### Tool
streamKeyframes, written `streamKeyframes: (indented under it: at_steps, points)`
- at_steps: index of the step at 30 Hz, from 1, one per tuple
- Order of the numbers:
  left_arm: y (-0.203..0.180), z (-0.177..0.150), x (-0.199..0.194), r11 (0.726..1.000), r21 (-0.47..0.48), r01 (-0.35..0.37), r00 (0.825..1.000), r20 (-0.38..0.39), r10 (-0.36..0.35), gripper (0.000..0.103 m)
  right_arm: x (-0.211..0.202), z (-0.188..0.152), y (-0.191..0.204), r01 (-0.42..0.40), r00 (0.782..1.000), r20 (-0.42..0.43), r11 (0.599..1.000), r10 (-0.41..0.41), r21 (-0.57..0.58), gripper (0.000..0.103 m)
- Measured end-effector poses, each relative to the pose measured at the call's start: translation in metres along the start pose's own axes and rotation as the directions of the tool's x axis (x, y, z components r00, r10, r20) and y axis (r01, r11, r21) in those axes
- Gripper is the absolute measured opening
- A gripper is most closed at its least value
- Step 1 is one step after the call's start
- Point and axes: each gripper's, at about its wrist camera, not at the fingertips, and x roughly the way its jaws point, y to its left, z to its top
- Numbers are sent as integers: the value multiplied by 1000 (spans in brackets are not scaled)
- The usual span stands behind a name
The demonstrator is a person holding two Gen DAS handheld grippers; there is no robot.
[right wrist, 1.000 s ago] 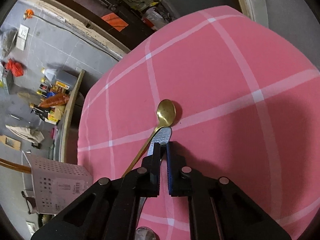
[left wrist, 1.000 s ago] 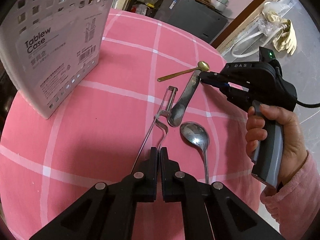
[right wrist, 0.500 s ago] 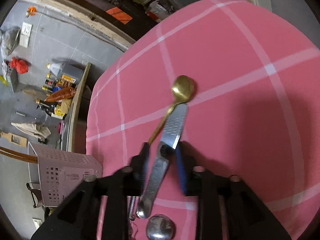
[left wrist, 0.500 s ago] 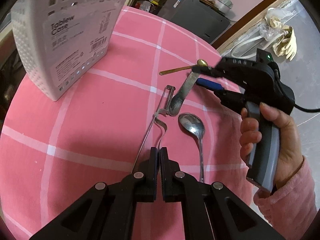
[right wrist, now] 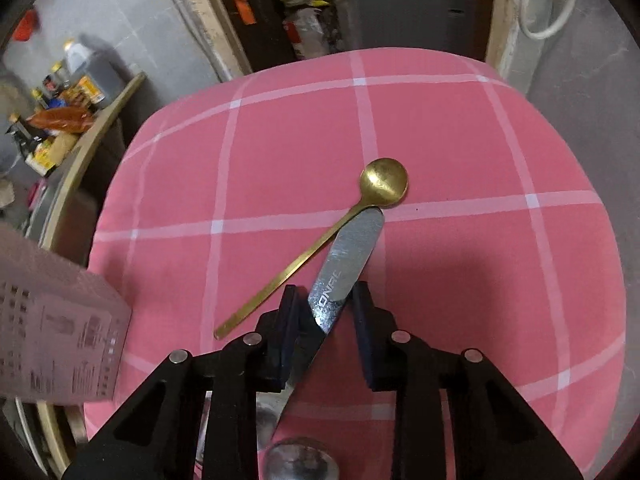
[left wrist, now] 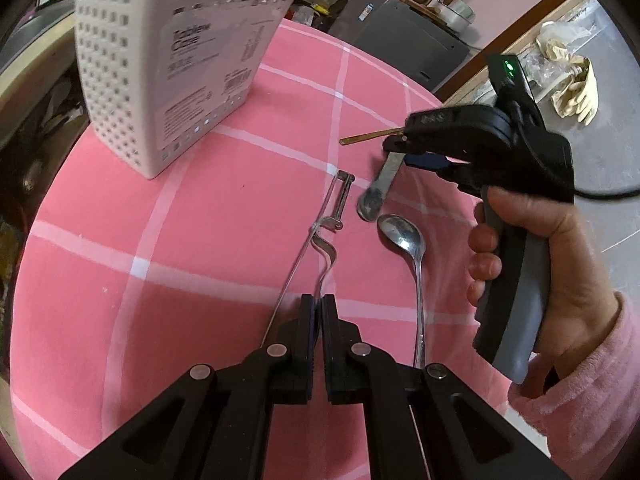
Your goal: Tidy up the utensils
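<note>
My left gripper [left wrist: 318, 300] is shut on the wire handle of a metal peeler [left wrist: 340, 200], whose head rests on the pink checked cloth. In the left wrist view my right gripper [left wrist: 400, 148] is at the far right, over a flat steel utensil [left wrist: 380, 188]. In the right wrist view the right gripper [right wrist: 326, 300] has its jaws closing around that utensil's handle [right wrist: 348, 252]. The handle lies slantwise between the pads with a thin gap on its right. A gold spoon [right wrist: 384, 182] lies just beyond it. A steel spoon [left wrist: 404, 236] lies right of the peeler.
A white perforated cutlery basket [left wrist: 172, 60] stands upright at the table's far left, also seen as the basket [right wrist: 52, 336] in the right wrist view. A hand in a pink sleeve [left wrist: 540, 248] holds the right gripper. The round table's edge [right wrist: 120, 160] drops to a cluttered floor.
The right jaws went from shut on the flat utensil's handle to wide, then narrowed around it as the gripper rolled. The utensil's bowl swung away from the peeler head. The basket looks nearer.
</note>
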Motion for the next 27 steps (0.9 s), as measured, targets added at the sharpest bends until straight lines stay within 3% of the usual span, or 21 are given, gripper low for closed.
streamKeyframes:
  at_steps: [6,11,14,19,21,24,27]
  points:
    - [7,-7,-3,999,-27,23,999,-32,-24,4,-14,-13,-24,-83,994,-78,995,79,-53,21]
    - [9,-18,-5,996,-39,83,991,-100,-86,5,-27,-49,-54,-184,973,-152,982,175,-49,19]
    - [12,-20,-9,995,-29,100,988,-115,-103,6,-34,-68,-61,-222,965,-156,973,210,-66,15]
    - [19,-14,-20,993,-20,114,989,-94,-116,17,-26,-61,-68,-271,948,-173,963,269,9,18]
    - [17,-6,-24,994,-1,107,992,-63,-107,27,-19,-59,-64,-273,945,-181,962,271,15,18]
    - [8,7,-19,994,37,102,994,-38,-100,30,-11,-52,-50,-268,944,-200,963,261,-9,18]
    - [-4,21,-2,990,98,101,992,-81,-93,30,-5,-42,-33,-247,945,-232,968,230,-48,18]
